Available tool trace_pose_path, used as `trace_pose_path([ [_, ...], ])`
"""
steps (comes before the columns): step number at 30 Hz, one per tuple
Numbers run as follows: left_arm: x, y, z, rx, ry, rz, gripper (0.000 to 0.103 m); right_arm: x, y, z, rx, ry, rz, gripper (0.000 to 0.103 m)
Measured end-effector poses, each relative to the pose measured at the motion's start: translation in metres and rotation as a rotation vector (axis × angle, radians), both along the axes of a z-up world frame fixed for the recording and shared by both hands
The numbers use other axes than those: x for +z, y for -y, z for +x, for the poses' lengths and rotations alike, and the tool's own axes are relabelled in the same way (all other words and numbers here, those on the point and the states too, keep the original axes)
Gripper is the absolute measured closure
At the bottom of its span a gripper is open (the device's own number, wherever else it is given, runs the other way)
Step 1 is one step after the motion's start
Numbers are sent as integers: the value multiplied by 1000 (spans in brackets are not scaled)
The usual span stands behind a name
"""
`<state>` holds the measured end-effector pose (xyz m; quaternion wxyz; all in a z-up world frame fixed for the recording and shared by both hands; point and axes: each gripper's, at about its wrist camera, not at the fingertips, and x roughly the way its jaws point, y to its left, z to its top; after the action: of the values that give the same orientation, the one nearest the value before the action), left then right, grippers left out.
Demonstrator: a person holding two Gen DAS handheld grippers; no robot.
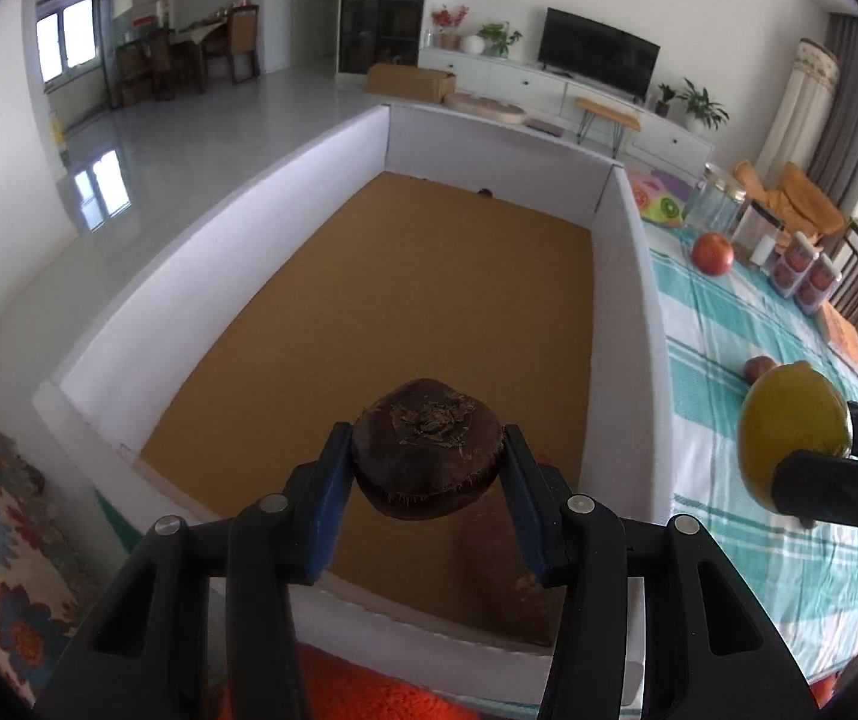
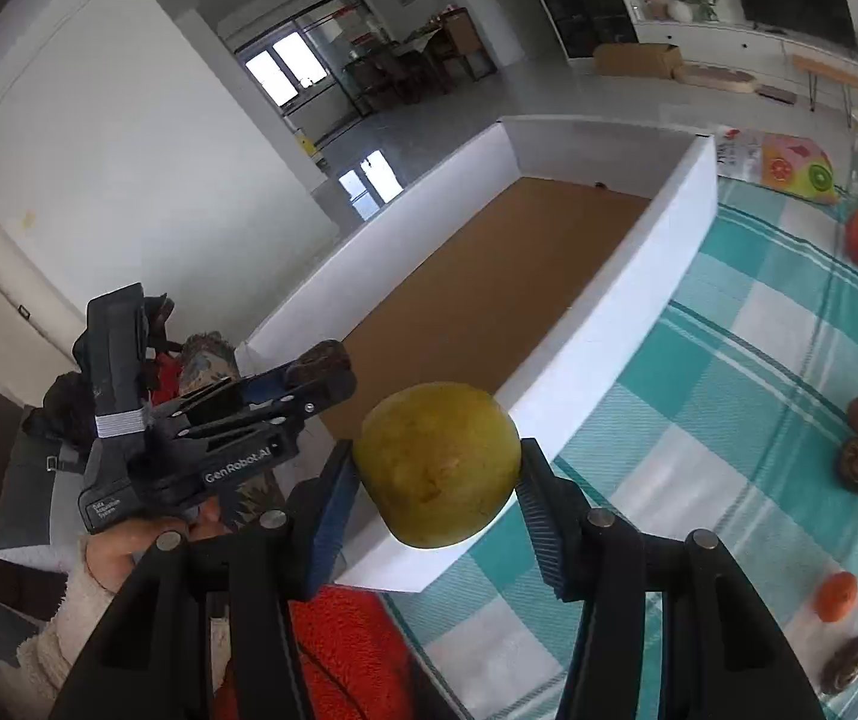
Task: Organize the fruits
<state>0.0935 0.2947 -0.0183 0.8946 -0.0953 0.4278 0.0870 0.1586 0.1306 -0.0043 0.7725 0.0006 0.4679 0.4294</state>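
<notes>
At the lower centre of the left wrist view, we see our left hand-held gripper [image 1: 427,468] clamping a dark brown fruit [image 1: 427,456] over the white box [image 1: 633,276]. At the far right, our right hand-held gripper [image 2: 436,477] grips a yellow-green fruit [image 2: 438,463] above the checked desk [image 2: 729,420].

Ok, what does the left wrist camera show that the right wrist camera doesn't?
Left wrist only: the glass jars beyond the red apple, and the dark fruit's top up close.
Right wrist only: the orange and the lower brown fruit on the checked cloth.
Both: the white box, the yellow fruit and each gripper's grasp.
</notes>
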Motion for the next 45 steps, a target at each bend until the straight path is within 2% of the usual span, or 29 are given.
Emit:
trace_pose_path([
  [3,-8,-9,-2,40,-27,6,53,-23,-48,3,26,-7,-85,50],
  [5,-10,-12,-4,69,-27,18,49,-32,-61,10,3,6,-117,46],
  [7,-6,-13,-7,89,-11,17,34,-25,-57,15,-39,25,-83,42],
  [10,7,-3,-11,85,46,16,29,8,-20,13,-102,102,28,38],
  [12,16,12,-11,54,84,17,25,27,17,6,-155,191,49,30],
  [14,25,38,-14,-8,122,0,17,33,60,0,-232,280,28,13],
  [17,29,93,-17,-156,157,-39,10,10,138,-8,-383,341,-78,9],
  [20,10,156,-13,-320,126,-80,7,-35,228,-8,-570,310,-239,9],
  [23,-29,210,-1,-434,32,-58,7,-78,318,-12,-760,214,-354,9],
  [25,-55,237,9,-472,-10,-32,8,-96,369,-22,-863,179,-406,9],
  [29,-89,264,22,-490,-28,10,8,-121,426,-38,-981,138,-462,9],
  [34,-96,264,38,-455,-20,22,8,-129,443,-41,-1002,99,-428,8],
  [37,-102,262,45,-451,-36,37,8,-135,439,-34,-982,88,-440,0],
  [40,-105,263,43,-445,-20,86,7,-136,437,-33,-985,90,-444,0],
  [45,-107,263,45,-450,-30,89,3,-137,436,-33,-988,90,-446,0],
])
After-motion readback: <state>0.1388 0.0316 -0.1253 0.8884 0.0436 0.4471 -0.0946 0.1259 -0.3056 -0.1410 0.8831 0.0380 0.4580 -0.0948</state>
